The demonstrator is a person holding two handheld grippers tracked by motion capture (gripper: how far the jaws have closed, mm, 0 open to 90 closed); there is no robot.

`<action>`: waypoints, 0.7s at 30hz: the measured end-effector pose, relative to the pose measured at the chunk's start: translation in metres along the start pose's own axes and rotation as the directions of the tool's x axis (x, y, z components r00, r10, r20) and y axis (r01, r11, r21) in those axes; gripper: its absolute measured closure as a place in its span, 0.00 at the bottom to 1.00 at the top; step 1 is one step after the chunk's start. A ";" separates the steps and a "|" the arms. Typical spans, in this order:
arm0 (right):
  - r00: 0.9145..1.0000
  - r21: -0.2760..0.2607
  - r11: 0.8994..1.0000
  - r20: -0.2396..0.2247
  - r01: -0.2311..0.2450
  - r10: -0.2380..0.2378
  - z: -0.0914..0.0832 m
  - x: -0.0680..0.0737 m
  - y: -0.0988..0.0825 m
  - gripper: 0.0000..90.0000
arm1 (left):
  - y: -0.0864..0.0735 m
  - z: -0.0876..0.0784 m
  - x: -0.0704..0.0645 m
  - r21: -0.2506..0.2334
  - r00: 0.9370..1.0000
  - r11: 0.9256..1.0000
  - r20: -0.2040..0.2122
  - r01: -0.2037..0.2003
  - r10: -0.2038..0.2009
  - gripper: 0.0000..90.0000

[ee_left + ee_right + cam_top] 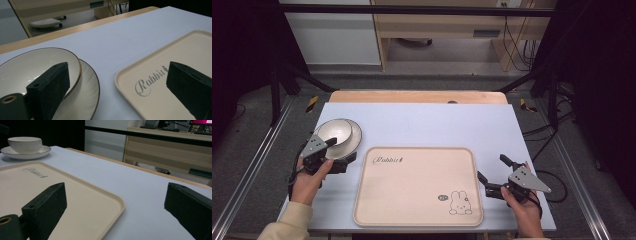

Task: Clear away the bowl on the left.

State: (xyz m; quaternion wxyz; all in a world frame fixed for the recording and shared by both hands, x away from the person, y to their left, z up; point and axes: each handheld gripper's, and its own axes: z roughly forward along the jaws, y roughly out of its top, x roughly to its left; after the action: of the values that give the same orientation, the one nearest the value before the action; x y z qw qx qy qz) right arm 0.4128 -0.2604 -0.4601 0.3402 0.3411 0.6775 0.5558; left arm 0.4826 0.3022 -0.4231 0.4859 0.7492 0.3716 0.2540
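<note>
On the pale blue table top, centre, lies a beige rectangular plastic tray, empty, marked "Rabbit" in script at its far left corner, with a rabbit drawing near its right front corner. Just beyond its left far corner stands a white bowl with a dark rim on a matching saucer. My left gripper has its jaws wide apart, one over the bowl, one over the tray. My right gripper, jaws equally wide, holds nothing beside the tray's right edge.
</note>
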 end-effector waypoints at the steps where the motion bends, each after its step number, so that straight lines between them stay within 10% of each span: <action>1: 1.000 -0.001 1.000 0.001 0.000 0.000 0.000 0.000 0.000 0.05 | 0.001 0.000 0.001 0.009 1.000 1.000 -0.003 -0.001 0.001 0.06; 21: 1.000 0.010 1.000 -0.006 0.002 -0.001 0.003 0.001 0.001 0.05 | 0.035 -0.005 0.044 0.070 0.991 0.997 -0.135 0.028 -0.019 0.07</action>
State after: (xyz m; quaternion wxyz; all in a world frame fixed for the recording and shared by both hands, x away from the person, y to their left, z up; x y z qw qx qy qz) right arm 0.4148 -0.2579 -0.4598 0.3368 0.3407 0.6817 0.5529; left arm 0.5155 0.3315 -0.3882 0.4357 0.7430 0.4210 0.2846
